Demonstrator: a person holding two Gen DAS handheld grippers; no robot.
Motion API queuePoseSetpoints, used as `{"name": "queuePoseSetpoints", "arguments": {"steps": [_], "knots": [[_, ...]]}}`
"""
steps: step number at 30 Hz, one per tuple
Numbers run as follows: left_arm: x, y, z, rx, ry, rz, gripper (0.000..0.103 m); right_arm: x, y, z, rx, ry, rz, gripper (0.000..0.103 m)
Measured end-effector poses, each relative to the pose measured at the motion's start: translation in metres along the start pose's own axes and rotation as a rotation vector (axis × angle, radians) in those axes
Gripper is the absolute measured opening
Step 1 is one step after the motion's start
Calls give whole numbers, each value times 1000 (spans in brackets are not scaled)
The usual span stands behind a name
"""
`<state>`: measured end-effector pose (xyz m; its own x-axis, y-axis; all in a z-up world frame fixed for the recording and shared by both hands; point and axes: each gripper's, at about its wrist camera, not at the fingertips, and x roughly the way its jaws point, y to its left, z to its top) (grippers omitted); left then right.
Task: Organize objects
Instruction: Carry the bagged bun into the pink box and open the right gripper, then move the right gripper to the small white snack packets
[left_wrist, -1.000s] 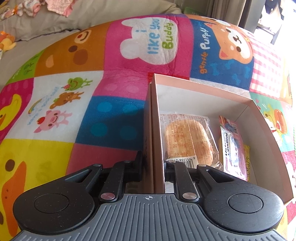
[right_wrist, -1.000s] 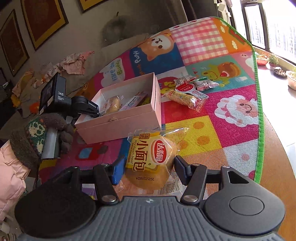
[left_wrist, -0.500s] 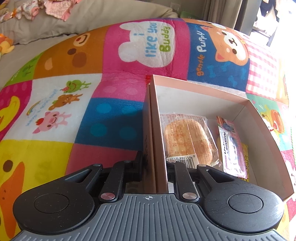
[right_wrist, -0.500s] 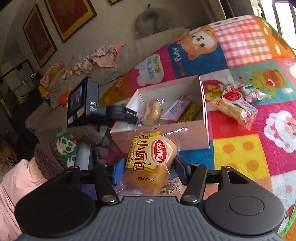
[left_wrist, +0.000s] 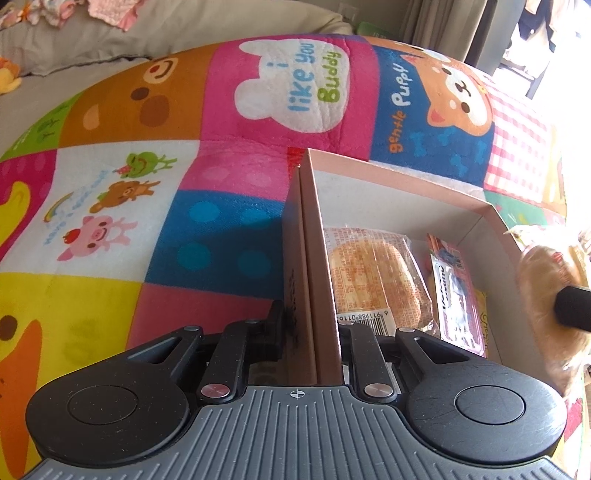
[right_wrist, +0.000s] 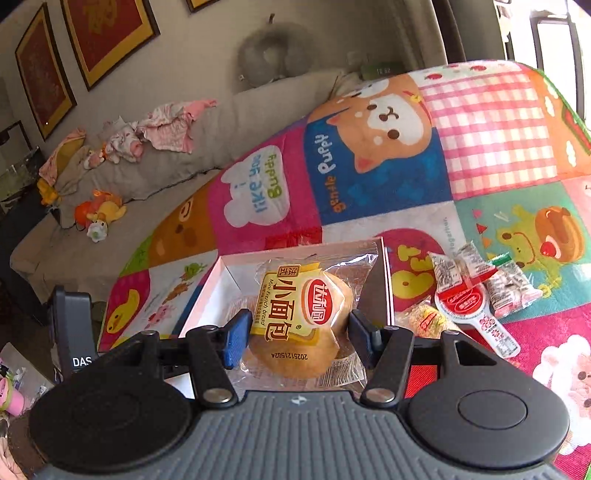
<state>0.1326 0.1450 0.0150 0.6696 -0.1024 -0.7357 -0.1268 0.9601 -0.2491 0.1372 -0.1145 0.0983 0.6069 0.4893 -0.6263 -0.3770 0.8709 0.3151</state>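
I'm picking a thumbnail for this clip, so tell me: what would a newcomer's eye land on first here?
The wrapped mini bread bun, clamped in the right gripper right over the pink box. Next comes the left gripper, astride the box's near wall, its jaws just easing open. Beneath everything spreads the loud cartoon patchwork blanket, with loose snack packets lying to the box's right.

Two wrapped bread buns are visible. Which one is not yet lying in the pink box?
The bun with the yellow and red label, held between the right tongs above the pink box. The other bun lies inside.
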Motion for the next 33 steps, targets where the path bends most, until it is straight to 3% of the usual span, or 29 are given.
{"name": "queuePoseSetpoints", "arguments": {"steps": [6,11,15,17,18,22,27,29,33], "knots": [[0,1,1,-15,4,-6,20,34,1,-14,54,85,44,57],[0,3,2,-23,11,-14,20,57,10,-31,-11,154,73,60],[0,5,2,-27,8,-14,20,42,8,-37,-49,139,121,66],[1,5,2,-26,9,-19,21,26,5,-36,-71,119,132,75],[1,6,2,-25,9,-20,21,15,2,-33,-84,99,121,79],[0,4,1,-21,2,-20,21,-16,-34,-8,-71,22,31,79],[0,5,-1,-20,-5,-24,21,-18,-111,33,-1,-45,-218,80],[0,4,-1,-22,-7,-23,21,-5,-137,44,62,-33,-252,80],[-1,4,-2,-21,-12,-22,21,39,-163,64,141,10,-221,80]]}}
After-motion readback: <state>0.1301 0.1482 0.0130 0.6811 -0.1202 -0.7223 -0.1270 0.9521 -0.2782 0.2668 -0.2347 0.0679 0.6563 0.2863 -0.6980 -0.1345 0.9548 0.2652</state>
